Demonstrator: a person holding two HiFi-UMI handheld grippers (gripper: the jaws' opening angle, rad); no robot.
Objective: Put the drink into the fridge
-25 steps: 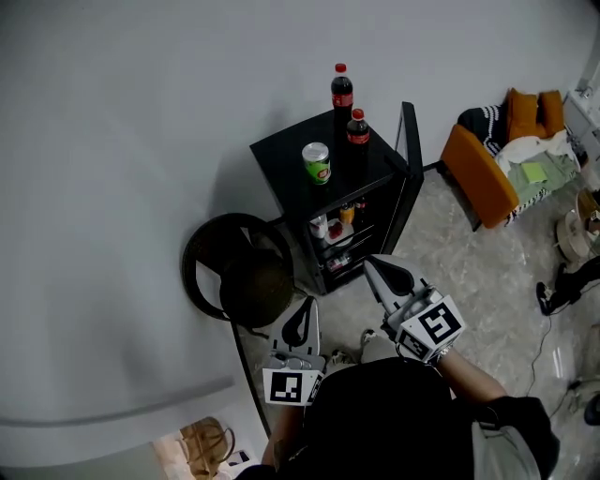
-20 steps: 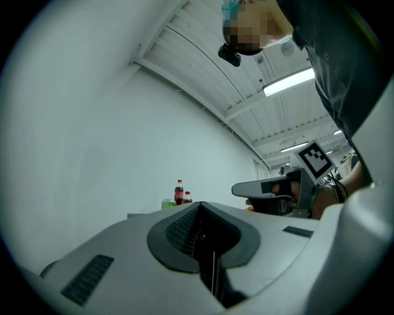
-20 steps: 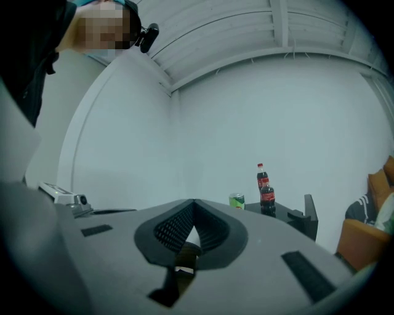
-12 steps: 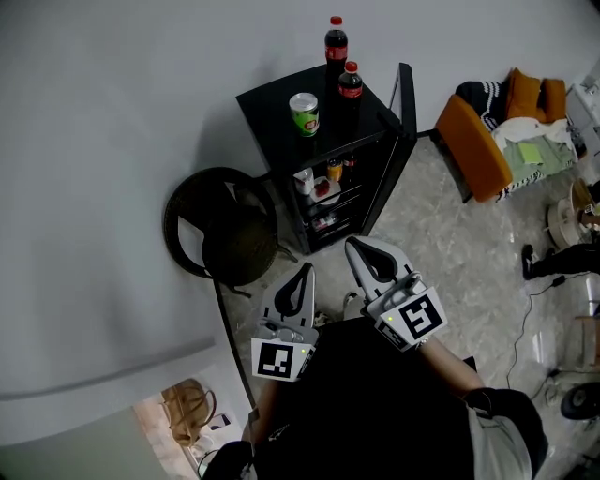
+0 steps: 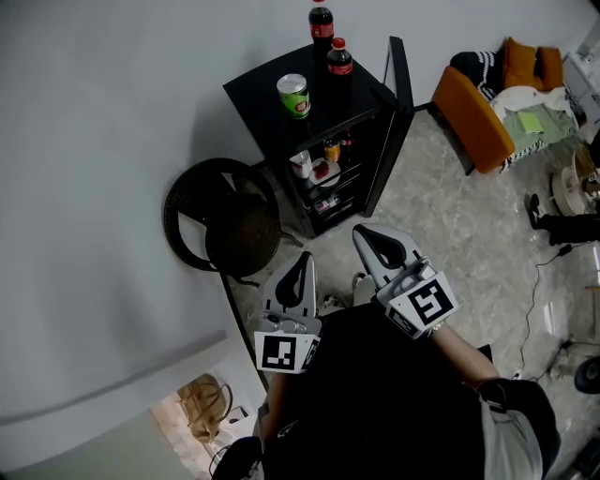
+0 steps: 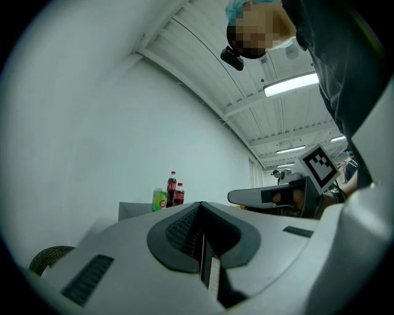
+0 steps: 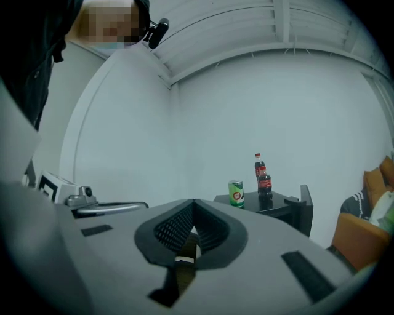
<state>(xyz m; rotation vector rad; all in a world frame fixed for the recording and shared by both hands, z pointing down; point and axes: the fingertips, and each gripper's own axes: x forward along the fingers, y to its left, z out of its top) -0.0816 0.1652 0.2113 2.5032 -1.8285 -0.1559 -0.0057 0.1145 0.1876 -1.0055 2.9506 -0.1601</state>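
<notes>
1. Compared with one second ago, the fridge (image 5: 261, 98) is appearing higher and further left in the head view, while both grippers are remaining low in the frame, close to the person's body.
2. The left gripper (image 5: 304, 262) is holding its jaws together, with nothing between them.
3. The right gripper (image 5: 367, 236) is likewise holding its jaws pressed together and is carrying nothing.
4. Three drinks are standing upright on the fridge top: a green can (image 5: 293, 96) nearest the grippers, a shorter bottle (image 5: 338, 58) behind it, and a taller bottle (image 5: 321, 21) nearest the wall.
5. All three drinks are sitting well apart from both grippers, with bare floor lying between; both grippers are pointing roughly toward the fridge.
6. The fridge door (image 5: 397, 84) is standing open at the right side, and the shelves (image 5: 319, 173), holding small items, are facing the grippers.
7. A round black chair (image 5: 225, 230) is standing just beside the fridge, on its left.
</notes>
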